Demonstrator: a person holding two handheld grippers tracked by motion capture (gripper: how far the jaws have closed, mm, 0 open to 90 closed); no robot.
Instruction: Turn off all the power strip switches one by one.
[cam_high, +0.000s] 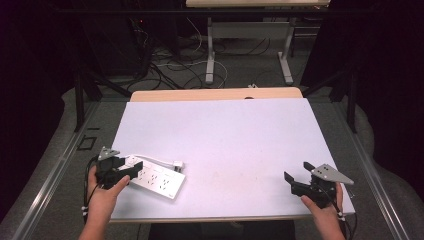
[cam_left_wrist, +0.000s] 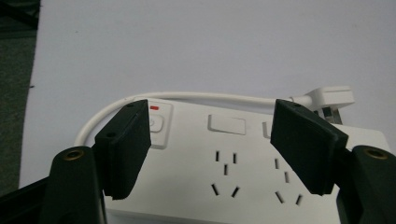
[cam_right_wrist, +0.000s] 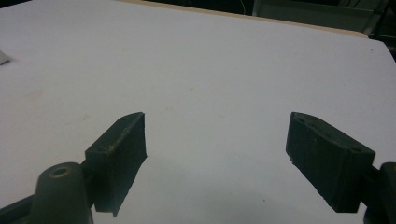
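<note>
Jaws of the left gripper (cam_left_wrist: 212, 149) stand wide apart over a white plastic power strip (cam_left_wrist: 243, 172), its black pads (cam_left_wrist: 123, 149) hanging above the strip's face without pressing on it; nothing is clamped between them. In the left gripper view the strip's rocker switch with a small red mark (cam_left_wrist: 156, 123) sits just beside the left-hand pad, and rows of socket slots lie between and under the jaws. A white cable (cam_left_wrist: 187, 96) loops from the strip's switch end along its far edge to a white plug (cam_left_wrist: 331, 95) lying on the table near the strip's far corner.

From the high view the left gripper (cam_high: 131, 170) is held in the person's left hand (cam_high: 102, 192) at the near-left part of the table, over the strip's left end. The strip (cam_high: 160, 181) lies slanted on the white table top (cam_high: 225, 135), close to the near edge.

Well apart, at the near-right corner, the right gripper (cam_high: 296, 171) is held in the right hand (cam_high: 325, 207), jaws spread wide and empty above bare table, as the right gripper view (cam_right_wrist: 215, 158) also shows.
</note>
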